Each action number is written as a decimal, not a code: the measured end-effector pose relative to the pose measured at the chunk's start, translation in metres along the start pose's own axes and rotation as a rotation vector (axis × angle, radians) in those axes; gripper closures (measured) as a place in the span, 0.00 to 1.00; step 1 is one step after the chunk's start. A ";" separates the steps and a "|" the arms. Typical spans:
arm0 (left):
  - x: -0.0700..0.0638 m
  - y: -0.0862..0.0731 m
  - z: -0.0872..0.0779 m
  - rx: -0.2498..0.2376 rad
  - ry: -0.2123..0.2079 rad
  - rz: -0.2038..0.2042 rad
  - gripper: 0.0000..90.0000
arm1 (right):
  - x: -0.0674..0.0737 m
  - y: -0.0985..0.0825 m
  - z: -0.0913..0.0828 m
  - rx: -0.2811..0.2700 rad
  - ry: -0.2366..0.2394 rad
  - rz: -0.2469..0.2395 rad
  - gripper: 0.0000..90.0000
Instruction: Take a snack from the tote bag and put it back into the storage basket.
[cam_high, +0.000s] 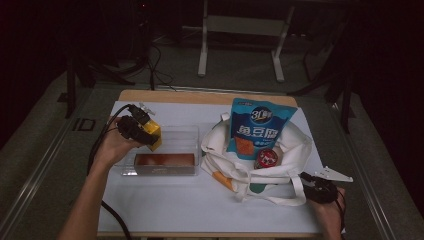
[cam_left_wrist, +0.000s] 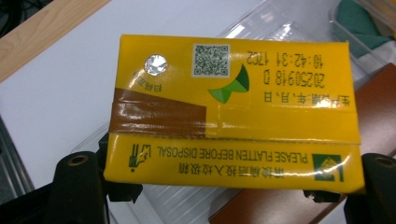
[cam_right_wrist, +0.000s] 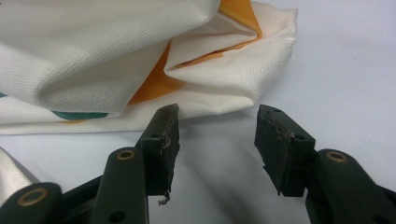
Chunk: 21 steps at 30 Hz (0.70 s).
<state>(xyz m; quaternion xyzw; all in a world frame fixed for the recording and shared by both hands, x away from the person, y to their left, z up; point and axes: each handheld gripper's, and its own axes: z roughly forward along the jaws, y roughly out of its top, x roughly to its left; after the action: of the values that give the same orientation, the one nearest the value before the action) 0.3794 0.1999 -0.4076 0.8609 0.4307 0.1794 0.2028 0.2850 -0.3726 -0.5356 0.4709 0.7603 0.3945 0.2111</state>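
Observation:
My left gripper (cam_high: 148, 134) is shut on a yellow drink carton (cam_high: 154, 133) and holds it above the left end of a clear plastic tray (cam_high: 186, 134). In the left gripper view the carton (cam_left_wrist: 233, 107) spans the gap between the jaws of the left gripper (cam_left_wrist: 229, 185), its printed top facing the camera. A brown box (cam_high: 165, 160) lies in the tray. My right gripper (cam_high: 306, 180) rests on the table by the near right corner of a white tote bag (cam_high: 225, 167). Its jaws (cam_right_wrist: 217, 119) stand open with nothing between them, just short of the bag's cloth (cam_right_wrist: 140, 56).
A blue snack bag (cam_high: 260, 127) and a red round can (cam_high: 266, 158) sit in the tote bag's open mouth. A white sheet (cam_high: 165, 205) covers the wooden table (cam_high: 200, 96). Cables and metal frame legs (cam_high: 202, 55) lie on the floor beyond the table.

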 end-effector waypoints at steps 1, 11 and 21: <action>0.001 -0.001 0.000 0.001 0.004 -0.006 0.32 | 0.000 0.000 0.000 0.000 0.000 0.000 0.55; 0.008 -0.010 0.003 -0.003 0.026 -0.073 0.32 | 0.000 0.000 0.000 0.000 -0.001 -0.003 0.55; 0.015 -0.018 0.003 0.007 0.062 -0.135 0.32 | 0.000 0.000 0.000 -0.002 -0.001 -0.003 0.55</action>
<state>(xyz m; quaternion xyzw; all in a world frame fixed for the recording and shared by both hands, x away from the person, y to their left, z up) 0.3771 0.2211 -0.4170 0.8247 0.4945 0.1904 0.1978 0.2847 -0.3724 -0.5355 0.4700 0.7604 0.3946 0.2125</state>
